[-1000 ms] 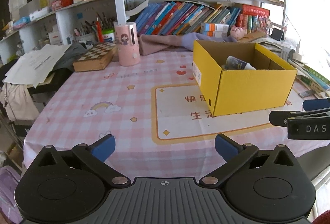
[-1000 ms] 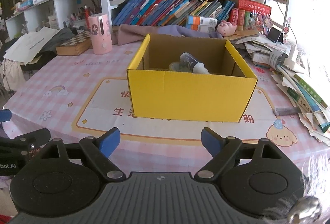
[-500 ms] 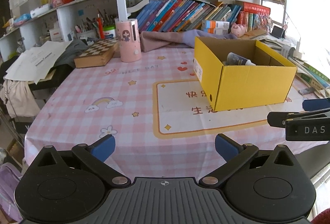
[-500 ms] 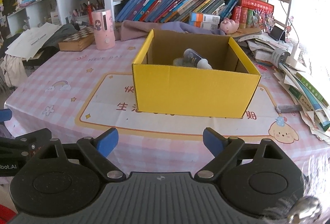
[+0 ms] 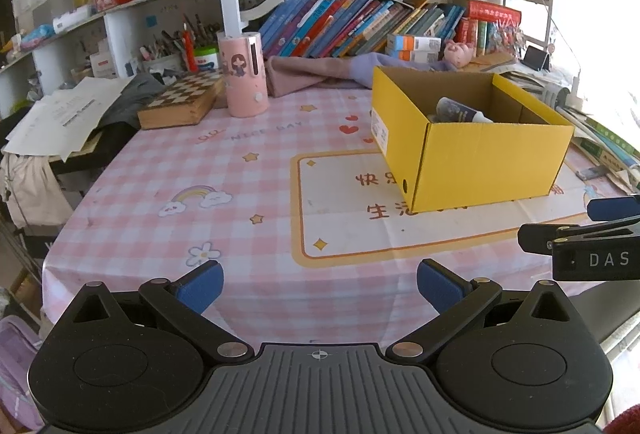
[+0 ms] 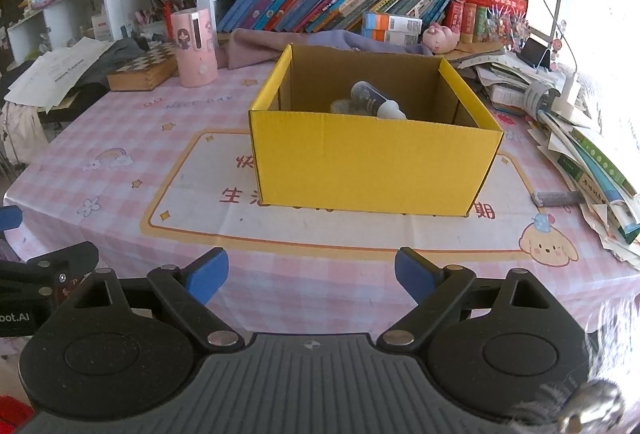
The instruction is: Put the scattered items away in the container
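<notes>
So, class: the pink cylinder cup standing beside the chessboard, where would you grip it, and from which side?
Grip the pink cylinder cup across its round body at mid-height, coming from the front, table-edge side. It stands upright; the chessboard crowds its left, cloth lies behind-right, so the front looks freest.

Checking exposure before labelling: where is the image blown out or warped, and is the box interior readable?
Left wrist view: window glare whitens the right edge; shelves bow from fisheye. Right wrist view: the same glare at the right; the yellow box is sharp, and the bottle inside is readable.
</notes>
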Tool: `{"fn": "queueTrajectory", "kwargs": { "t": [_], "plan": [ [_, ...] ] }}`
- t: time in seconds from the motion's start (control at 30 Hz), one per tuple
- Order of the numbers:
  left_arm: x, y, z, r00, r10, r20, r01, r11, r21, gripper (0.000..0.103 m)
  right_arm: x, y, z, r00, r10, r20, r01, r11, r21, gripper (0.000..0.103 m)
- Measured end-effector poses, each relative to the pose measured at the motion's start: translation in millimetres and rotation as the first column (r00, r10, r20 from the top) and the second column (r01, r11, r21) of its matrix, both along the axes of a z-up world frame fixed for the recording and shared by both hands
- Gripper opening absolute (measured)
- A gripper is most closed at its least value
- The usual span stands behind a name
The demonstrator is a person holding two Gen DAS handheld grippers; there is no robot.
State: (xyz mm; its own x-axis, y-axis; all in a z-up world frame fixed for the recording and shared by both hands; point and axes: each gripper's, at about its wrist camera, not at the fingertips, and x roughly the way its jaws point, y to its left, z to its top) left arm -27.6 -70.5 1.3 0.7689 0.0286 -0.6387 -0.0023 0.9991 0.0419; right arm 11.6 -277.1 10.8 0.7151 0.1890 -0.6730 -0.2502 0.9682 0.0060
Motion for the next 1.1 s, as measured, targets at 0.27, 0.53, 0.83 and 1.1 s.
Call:
{"fn": "queueTrajectory", "kwargs": {
  "t": [0.27, 0.53, 0.83, 1.1],
  "plan": [
    [2.9, 0.0, -0.9, 1.0, -0.002, -0.01, 0.002, 1.0, -0.002, 0.103, 2.0, 0.3, -1.0, 1.0, 0.002, -0.009, -0.002, 1.0, 0.001, 0.091],
    [4.4, 0.0, -1.8, 1.0, -0.007, -0.013, 0.007, 1.0, -0.006, 0.103, 3.1, 2.6, -2.6, 1.0, 0.006, -0.017, -0.006, 1.0, -0.003, 0.091],
    [4.9, 3.0, -4.2, 0.999, -0.018, -0.028, 0.017, 0.999, -0.032, 0.103, 3.9, 3.4, -3.5, 1.0, 0.004, -0.02, -0.004, 1.0, -0.006, 0.091],
    [5.6, 2.7, -4.6, 0.999, -0.016, -0.033, 0.015, 0.999, -0.028, 0.103, 3.8, 5.3, -4.8, 1.0, 0.007, -0.024, -0.008, 1.0, -0.01, 0.091]
  ]
}}
